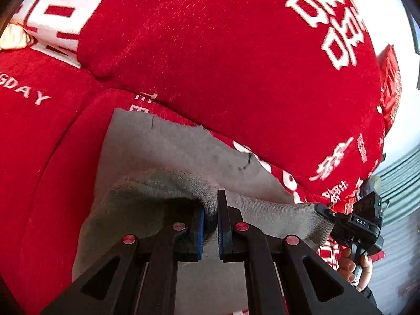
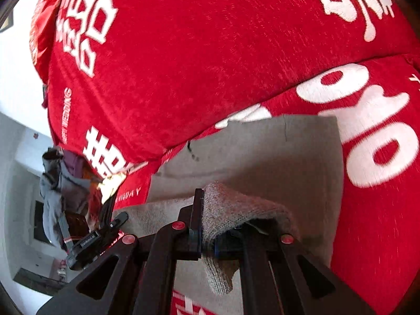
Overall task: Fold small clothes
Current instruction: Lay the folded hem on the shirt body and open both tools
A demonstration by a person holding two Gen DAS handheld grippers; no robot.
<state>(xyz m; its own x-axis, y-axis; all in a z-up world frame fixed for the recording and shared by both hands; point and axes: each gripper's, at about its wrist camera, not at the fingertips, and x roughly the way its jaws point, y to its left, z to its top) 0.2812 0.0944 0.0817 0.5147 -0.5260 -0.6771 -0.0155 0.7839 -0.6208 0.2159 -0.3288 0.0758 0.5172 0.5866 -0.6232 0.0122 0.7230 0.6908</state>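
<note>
A small grey knit garment [image 1: 170,152] lies on a red sofa seat; it also shows in the right wrist view [image 2: 262,152]. My left gripper [image 1: 210,210] is shut on one near corner of it, the cloth bunched between the blue pads. My right gripper [image 2: 208,225] is shut on the other near corner, the cloth draped over its right finger. Both hold the near edge lifted above the seat. The right gripper also shows in the left wrist view [image 1: 349,223], and the left gripper in the right wrist view [image 2: 99,233].
The red sofa back cushion [image 1: 223,52] with white characters rises close behind the garment. The seat cushion [image 1: 52,157] spreads to the left. A white wall and grey clothes [image 2: 52,183] hang at the left of the right wrist view.
</note>
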